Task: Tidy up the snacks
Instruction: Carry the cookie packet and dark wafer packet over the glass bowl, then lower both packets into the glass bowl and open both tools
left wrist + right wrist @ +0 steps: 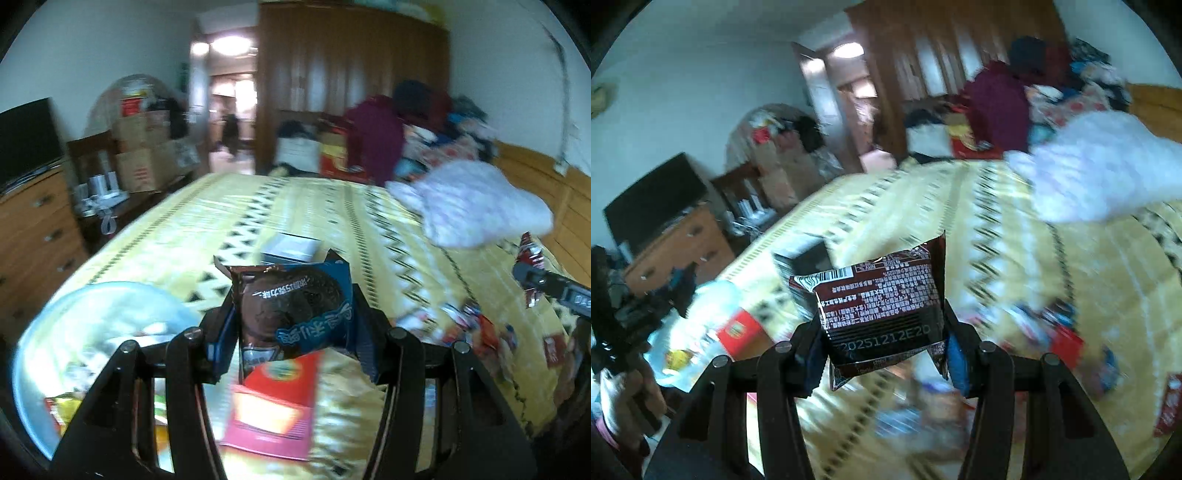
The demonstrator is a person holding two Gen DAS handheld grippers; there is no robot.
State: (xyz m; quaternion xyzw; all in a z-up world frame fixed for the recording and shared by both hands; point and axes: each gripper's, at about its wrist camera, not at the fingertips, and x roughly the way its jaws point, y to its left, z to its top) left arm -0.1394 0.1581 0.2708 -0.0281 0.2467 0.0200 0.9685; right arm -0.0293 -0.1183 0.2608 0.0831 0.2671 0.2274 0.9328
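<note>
My left gripper (293,325) is shut on a blue and brown cookie packet (295,306), held above the yellow patterned bed (314,206). My right gripper (882,336) is shut on a dark brown snack packet (882,299) with white print, also held above the bed (1089,277). The right gripper shows at the right edge of the left wrist view (546,284). A clear plastic bin (92,332) with snacks in it sits at the lower left; it also shows in the right wrist view (701,332). A red packet (273,406) lies under the left gripper.
Several loose snack packets (472,325) lie on the bed to the right, also seen in the right wrist view (1060,332). A small box (291,247) sits mid-bed. A white pillow (480,203) lies at the far right. A wooden dresser (33,229) stands left.
</note>
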